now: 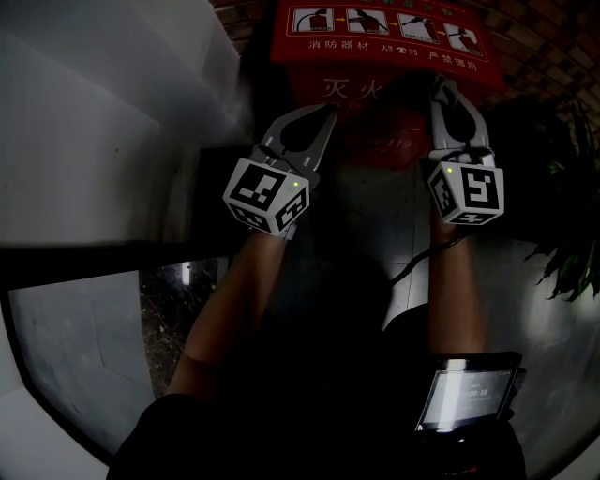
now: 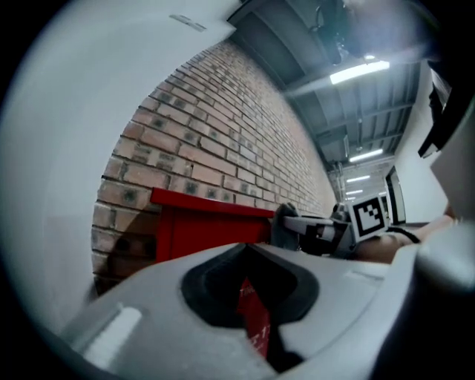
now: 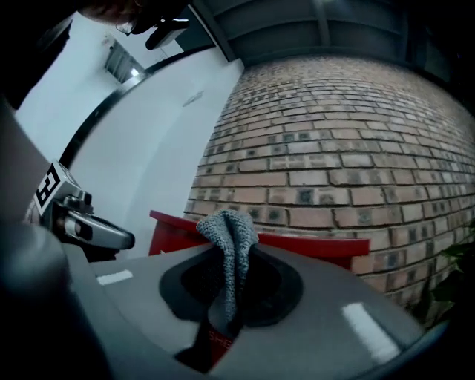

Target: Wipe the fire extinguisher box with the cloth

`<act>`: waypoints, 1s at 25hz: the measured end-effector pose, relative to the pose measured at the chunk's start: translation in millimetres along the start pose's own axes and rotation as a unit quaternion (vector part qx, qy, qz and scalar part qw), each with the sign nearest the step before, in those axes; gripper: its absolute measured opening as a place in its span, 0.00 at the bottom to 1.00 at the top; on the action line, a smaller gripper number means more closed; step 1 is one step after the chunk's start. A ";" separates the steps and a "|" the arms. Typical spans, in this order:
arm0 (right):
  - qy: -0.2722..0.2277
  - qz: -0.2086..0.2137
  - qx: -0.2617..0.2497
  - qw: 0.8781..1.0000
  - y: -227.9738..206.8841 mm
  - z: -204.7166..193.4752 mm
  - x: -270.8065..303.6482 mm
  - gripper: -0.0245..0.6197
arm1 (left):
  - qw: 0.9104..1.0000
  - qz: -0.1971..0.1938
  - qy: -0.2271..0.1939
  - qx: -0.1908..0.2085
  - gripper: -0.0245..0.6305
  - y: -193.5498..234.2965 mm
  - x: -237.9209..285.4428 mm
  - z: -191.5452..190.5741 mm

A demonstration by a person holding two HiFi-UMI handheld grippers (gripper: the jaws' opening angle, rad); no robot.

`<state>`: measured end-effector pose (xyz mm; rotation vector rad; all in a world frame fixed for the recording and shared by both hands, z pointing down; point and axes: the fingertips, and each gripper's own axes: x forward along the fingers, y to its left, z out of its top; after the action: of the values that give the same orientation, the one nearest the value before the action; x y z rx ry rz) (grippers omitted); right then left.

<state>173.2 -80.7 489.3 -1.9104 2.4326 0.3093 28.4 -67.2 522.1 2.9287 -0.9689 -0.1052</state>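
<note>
The wiping looked to be at its start or somewhere in mid-course rather than finished: the single grey cloth (image 3: pixel 228 245) was clamped upright between the fingers (image 3: pixel 349 304) of the right gripper (image 1: pixel 450 94), which was held up against the front of the red fire extinguisher box (image 1: pixel 375 42) standing before a brick wall (image 3: pixel 334 133). No view showed whether the cloth was actually pressing on the box or only just in front of it. The dim light also gave no wiped or dusty patches to judge by, so how much of the surface had been covered could not be told; the top and front probably still needed passes. The left gripper (image 1: pixel 326 114) was raised just beside the box's front, to the left of the right one. Its fingers (image 2: pixel 148 312) were drawn together on nothing, with only a sliver of red box showing through the hollow between them. By count there were one box, one cloth and two grippers, one of them loaded. There were also four instruction pictograms (image 1: pixel 380 21) in a row on the box's top, one leafy plant (image 1: pixel 567 197) to the right, and one screen device (image 1: pixel 469 394) strapped on the person's right forearm.
</note>
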 end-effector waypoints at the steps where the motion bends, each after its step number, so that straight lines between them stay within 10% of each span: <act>1: 0.002 0.014 0.001 1.000 13.1 -0.6 5.3 0.09 | 1.000 0.005 0.002 0.003 0.03 3.8 -3.3 0.2; 15: 0.069 0.160 -0.022 0.985 195.4 -64.2 80.2 0.09 | 0.998 0.065 0.012 0.018 0.03 61.9 -50.9 5.2; 25: 0.112 0.100 -0.037 0.988 167.7 -96.7 72.4 0.09 | 0.998 0.056 0.018 0.015 0.03 64.5 -49.5 -3.7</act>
<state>3.0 -129.4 596.0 -1.8205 2.8047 0.2034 -49.2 -89.3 532.9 2.8829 -1.1367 -0.0321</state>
